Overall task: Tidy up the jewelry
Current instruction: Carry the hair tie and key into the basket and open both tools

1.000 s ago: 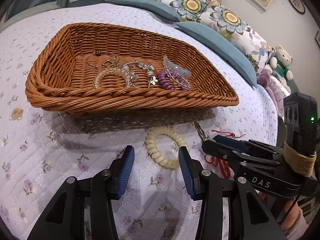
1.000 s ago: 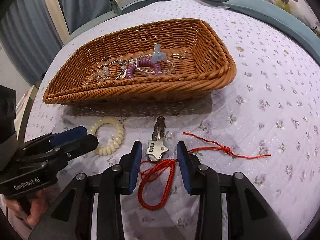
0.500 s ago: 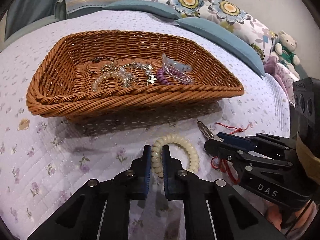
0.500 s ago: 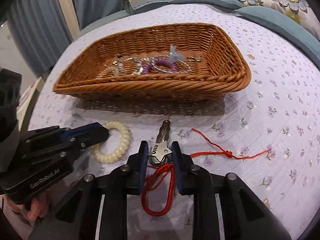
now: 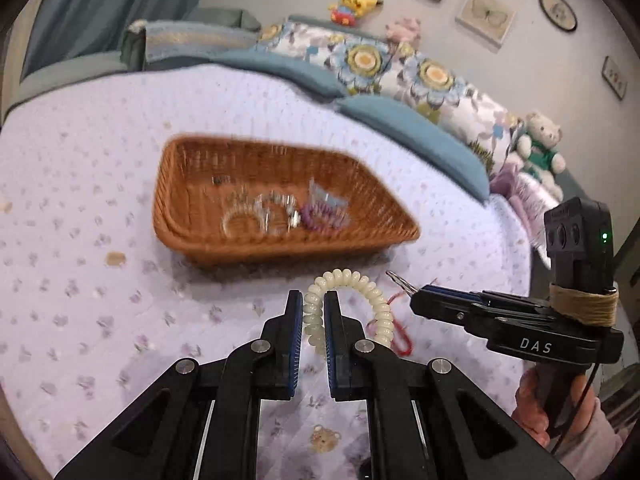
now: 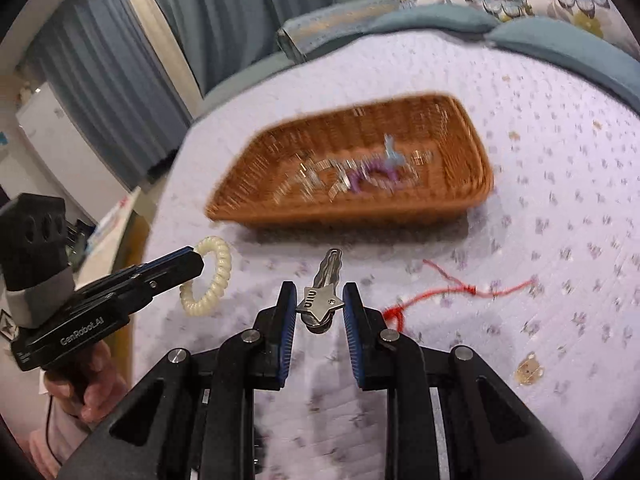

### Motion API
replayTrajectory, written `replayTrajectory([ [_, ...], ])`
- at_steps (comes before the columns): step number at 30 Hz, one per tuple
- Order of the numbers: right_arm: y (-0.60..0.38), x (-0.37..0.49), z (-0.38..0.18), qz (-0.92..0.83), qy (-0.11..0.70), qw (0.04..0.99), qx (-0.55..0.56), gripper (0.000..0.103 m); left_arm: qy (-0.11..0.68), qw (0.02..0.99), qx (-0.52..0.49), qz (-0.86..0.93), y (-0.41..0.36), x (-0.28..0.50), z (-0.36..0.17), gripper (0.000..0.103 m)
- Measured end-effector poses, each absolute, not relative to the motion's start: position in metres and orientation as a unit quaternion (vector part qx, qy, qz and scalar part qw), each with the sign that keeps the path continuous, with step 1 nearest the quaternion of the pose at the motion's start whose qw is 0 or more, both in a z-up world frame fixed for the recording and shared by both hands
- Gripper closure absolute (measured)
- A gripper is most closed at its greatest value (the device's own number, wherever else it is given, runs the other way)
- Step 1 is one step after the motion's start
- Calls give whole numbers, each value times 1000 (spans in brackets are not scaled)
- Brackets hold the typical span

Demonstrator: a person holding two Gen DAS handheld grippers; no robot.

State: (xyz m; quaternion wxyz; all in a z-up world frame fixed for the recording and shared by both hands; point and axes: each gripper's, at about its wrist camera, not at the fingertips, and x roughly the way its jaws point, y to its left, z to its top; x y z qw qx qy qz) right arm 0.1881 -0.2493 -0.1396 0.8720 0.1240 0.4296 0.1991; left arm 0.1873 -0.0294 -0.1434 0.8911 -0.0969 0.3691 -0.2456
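You have two grippers at work and one basket on the quilt. Your left gripper has its jaws nearly closed on one cream coil band; the blue pads squeeze the band's left side and the rest of the ring stands free above the cover. Your right gripper has its jaws drawn in around one silver star-shaped clip, each pad touching a point of the star, with the clip's wavy prong pointing toward the basket. One red cord lies on the quilt just right of that gripper; whether it is tied to the clip you cannot tell from here.

Inside the basket the pile is blurred: one purple bracelet, one pale blue piece and a few clear beaded pieces whose number cannot be made out.

Compared with half a second ago, both of your grippers have risen: the basket looks smaller and farther, the band and the clip are off the quilt, and more of the room shows, including one bear toy by the pillows
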Motion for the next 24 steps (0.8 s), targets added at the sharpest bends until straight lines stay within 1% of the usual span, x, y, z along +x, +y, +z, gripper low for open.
replayTrajectory([
  [6,-245,208,-91,194,383,897,102,76,327,904,-110,-252,-20,205,-101,93],
  [10,-248,247,-80,177,373,906,91,76,320,913,-103,-233,-19,239,-86,93],
  [14,-250,295,-91,161,387,903,96,76,341,912,-101,-204,-19,289,-92,93],
  [18,-246,346,-116,153,420,888,110,76,381,901,-99,-180,-22,338,-115,93],
  [24,-227,395,-155,135,482,859,107,76,428,886,-88,-153,-32,377,-149,93],
])
